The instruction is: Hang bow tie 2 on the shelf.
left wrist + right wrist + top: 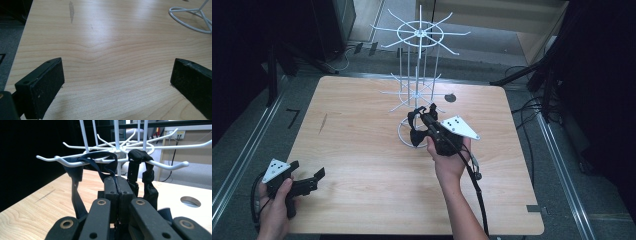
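Pale wood table [362, 165], dark surroundings, grey floor beyond. Right gripper [117, 188]: jaws pressed together on a thin dark strap [110, 167] of a black strapped item [418, 131]. The strap runs up from the jaw tips and loops over a lower-tier arm of the white wire rack [419, 60], directly ahead of and above the tips. A second black loop [140, 156] already sits on the neighbouring arm, just to the side. Rack arms radiate level from the central post, hooked upward at their ends, so judged: the strap must clear the hook tip along the arm's axis. Left gripper [307, 184]: jaws wide apart, nothing between, resting low near the table's near left corner, well apart from the rack. A round hole [450, 98] in the tabletop lies just past the rack base.
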